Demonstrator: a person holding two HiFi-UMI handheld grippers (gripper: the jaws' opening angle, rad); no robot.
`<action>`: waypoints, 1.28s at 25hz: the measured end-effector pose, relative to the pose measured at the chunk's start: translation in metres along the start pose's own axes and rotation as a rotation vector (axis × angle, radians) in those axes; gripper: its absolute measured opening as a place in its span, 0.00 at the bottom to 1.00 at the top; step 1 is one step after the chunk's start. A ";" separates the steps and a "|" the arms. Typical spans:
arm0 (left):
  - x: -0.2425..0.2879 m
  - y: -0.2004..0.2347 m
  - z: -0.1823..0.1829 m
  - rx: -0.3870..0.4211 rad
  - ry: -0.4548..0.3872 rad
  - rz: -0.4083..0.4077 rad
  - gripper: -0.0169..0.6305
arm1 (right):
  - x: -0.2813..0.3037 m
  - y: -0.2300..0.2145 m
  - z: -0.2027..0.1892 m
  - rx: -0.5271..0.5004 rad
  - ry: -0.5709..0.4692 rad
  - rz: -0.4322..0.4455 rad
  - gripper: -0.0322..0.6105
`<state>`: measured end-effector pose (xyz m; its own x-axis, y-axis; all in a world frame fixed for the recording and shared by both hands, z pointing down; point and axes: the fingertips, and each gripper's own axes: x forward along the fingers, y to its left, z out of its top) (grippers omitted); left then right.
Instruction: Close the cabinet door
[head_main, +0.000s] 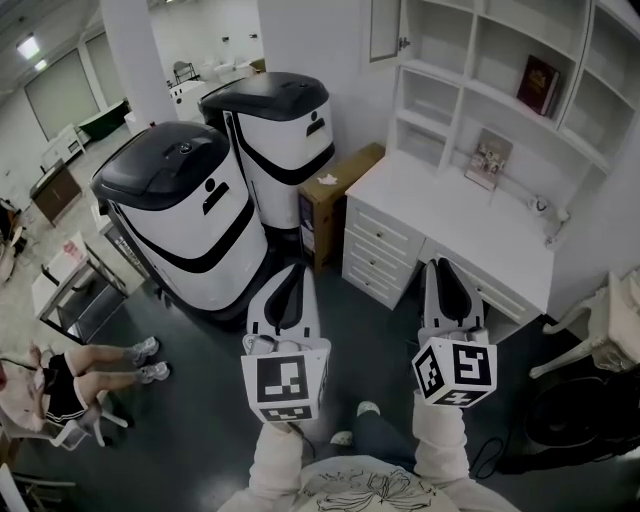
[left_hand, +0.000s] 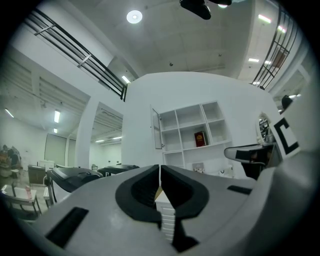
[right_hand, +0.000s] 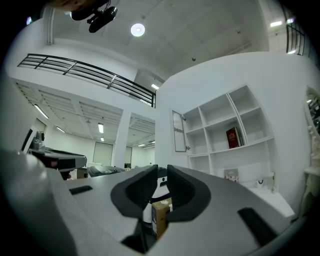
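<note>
The cabinet door (head_main: 384, 28) is a narrow white panel that stands swung open at the upper left corner of the white shelf unit (head_main: 470, 90). It also shows in the left gripper view as the door (left_hand: 157, 129) and in the right gripper view as the door (right_hand: 178, 131). Both grippers are held low, well short of the shelves, and point toward them. My left gripper (head_main: 293, 268) (left_hand: 160, 167) is shut with its tips touching and holds nothing. My right gripper (head_main: 441, 264) (right_hand: 162, 169) is shut to a thin slit and is also empty.
A white desk with drawers (head_main: 400, 235) stands under the shelves, which hold a red book (head_main: 540, 85) and a picture frame (head_main: 488, 158). A cardboard box (head_main: 335, 195) and two large white-and-black machines (head_main: 190, 220) stand to the left. A person's legs (head_main: 100, 365) show at the far left.
</note>
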<state>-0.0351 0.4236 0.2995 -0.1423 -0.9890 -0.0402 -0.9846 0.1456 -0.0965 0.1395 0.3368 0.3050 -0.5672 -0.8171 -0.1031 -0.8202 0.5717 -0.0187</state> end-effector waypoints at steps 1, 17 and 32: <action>0.003 0.001 -0.002 -0.001 0.002 -0.002 0.04 | 0.003 -0.002 -0.001 0.003 0.000 -0.005 0.11; 0.136 0.015 -0.007 0.010 -0.008 0.029 0.04 | 0.135 -0.046 -0.011 0.019 -0.021 0.025 0.12; 0.309 0.026 -0.002 0.018 -0.030 0.095 0.04 | 0.307 -0.105 -0.017 0.001 -0.029 0.119 0.12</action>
<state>-0.1045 0.1214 0.2867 -0.2317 -0.9695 -0.0799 -0.9648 0.2396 -0.1083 0.0498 0.0246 0.2926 -0.6580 -0.7411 -0.1337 -0.7473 0.6645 -0.0056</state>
